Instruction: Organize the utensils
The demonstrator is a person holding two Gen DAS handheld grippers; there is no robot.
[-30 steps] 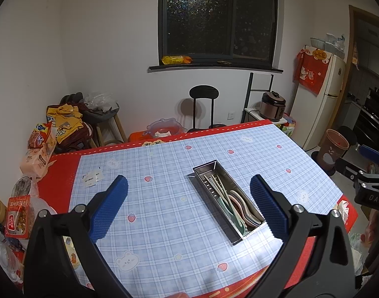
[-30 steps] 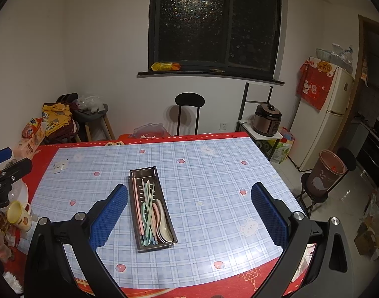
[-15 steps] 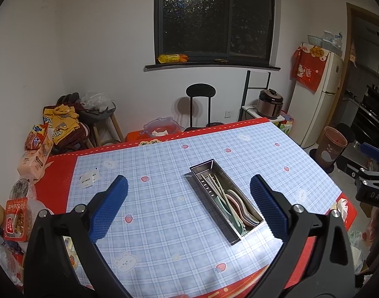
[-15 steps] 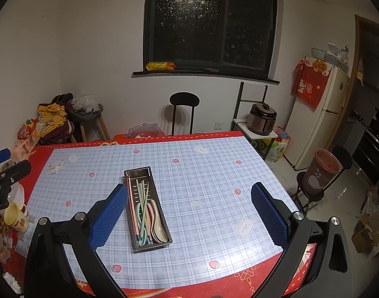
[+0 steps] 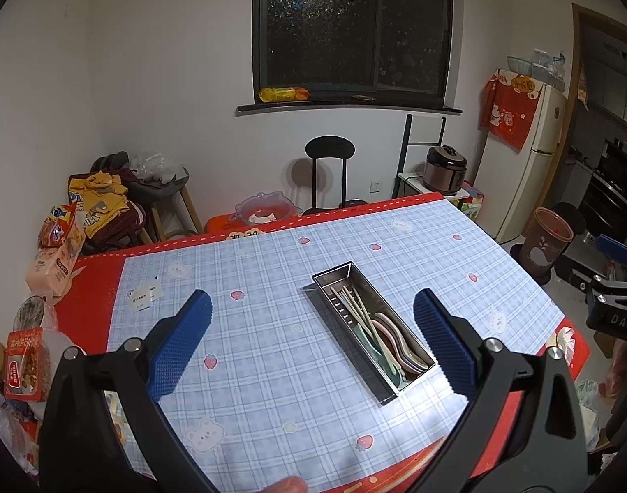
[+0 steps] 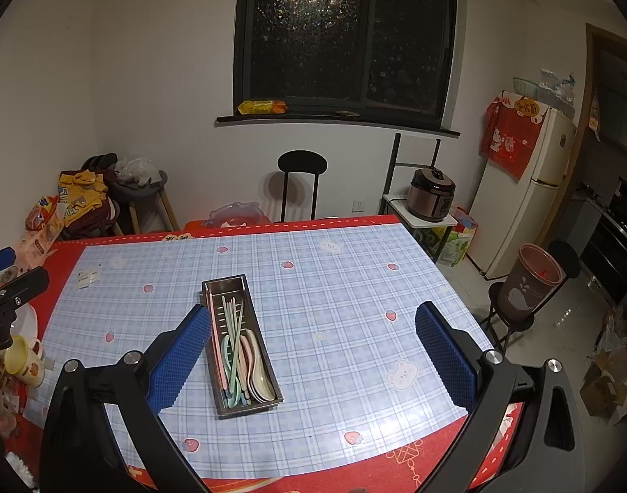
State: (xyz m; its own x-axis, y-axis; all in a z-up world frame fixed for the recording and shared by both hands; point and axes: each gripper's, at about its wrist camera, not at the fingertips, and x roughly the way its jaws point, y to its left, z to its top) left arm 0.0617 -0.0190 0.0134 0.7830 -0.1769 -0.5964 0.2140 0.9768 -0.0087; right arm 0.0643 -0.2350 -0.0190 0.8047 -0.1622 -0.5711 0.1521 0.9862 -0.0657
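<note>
Both cams had eased back a bit vs 1 s ago. Left wrist: left claw (image 5: pixel 312 339) apart, empty, above desk (image 5: pixel 272 287); metal tray (image 5: pixel 385 378) w/ utensils (image 5: pixel 379 339) lay right of centre. Right wrist: right claw (image 6: pixel 313 347) apart, empty; tray by its left pad.

right gripper (image 6: pixel 312 347) hovers above the surface (image 6: pixel 334 287), jaws spread wide and empty. metal tray (image 6: pixel 268 369) lies just inside the left pad, pastel spoons (image 6: pixel 257 369) and chopsticks (image 6: pixel 231 328) inside.
</note>
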